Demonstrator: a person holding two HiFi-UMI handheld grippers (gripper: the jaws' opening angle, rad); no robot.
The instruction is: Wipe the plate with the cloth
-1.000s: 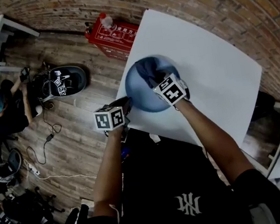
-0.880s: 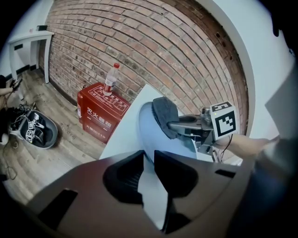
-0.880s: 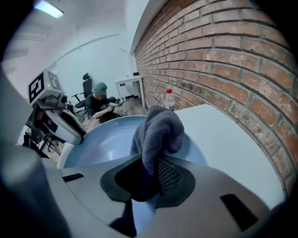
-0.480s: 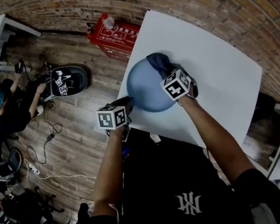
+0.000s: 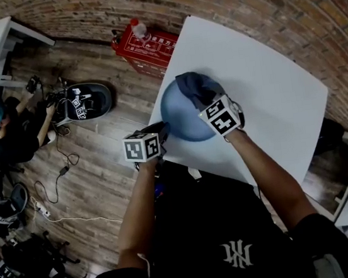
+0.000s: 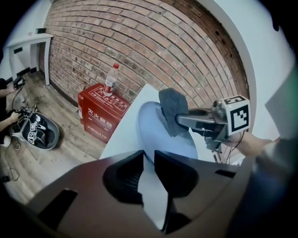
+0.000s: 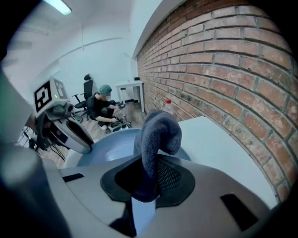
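Head view: the left gripper clamps the near rim of the blue plate, which rests on a white table. The right gripper, jaws closed on a dark cloth, holds it over the plate's far side.

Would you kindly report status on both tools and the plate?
Left tool clamped on plate rim. Right tool gripping cloth over plate. Nothing in the way.

I read white Chinese characters, 灭火器箱, on the red box; the smaller line beneath is too small for me. A white monogram on the black shirt stays illegible.
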